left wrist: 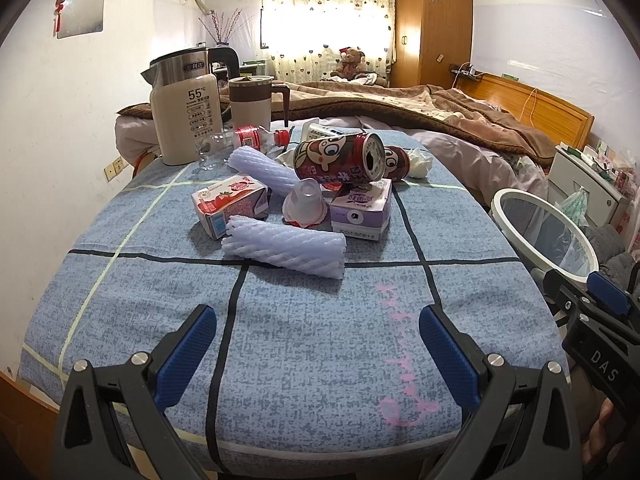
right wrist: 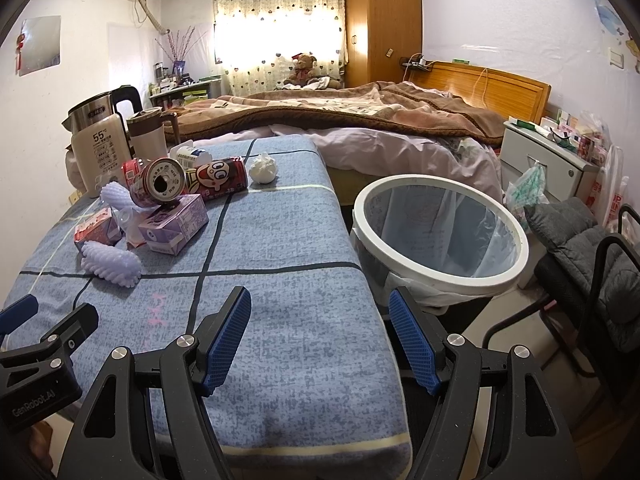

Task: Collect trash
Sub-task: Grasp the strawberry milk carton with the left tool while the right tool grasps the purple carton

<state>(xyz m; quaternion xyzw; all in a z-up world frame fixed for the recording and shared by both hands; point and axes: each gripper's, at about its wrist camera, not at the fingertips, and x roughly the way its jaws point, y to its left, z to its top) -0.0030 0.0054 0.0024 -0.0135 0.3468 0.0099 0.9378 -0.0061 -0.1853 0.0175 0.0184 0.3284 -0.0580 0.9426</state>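
A heap of trash lies on the blue-clothed table (left wrist: 304, 344): two red cans (left wrist: 338, 158), a strawberry carton (left wrist: 230, 202), a purple carton (left wrist: 362, 210), a clear cup (left wrist: 306, 204), two white foam sleeves (left wrist: 286, 246), a plastic bottle (left wrist: 244, 140) and a tissue ball (left wrist: 418, 162). A white-rimmed bin (right wrist: 440, 232) with a clear liner stands right of the table. My left gripper (left wrist: 318, 344) is open and empty over the table's near end. My right gripper (right wrist: 320, 332) is open and empty at the table's near right edge, beside the bin.
An electric kettle (left wrist: 186, 110) and a lidded mug (left wrist: 252, 98) stand at the table's far left. A bed with brown blankets (right wrist: 360, 112) lies behind. A black chair with a grey cushion (right wrist: 588, 240) and a nightstand (right wrist: 548, 160) are at the right.
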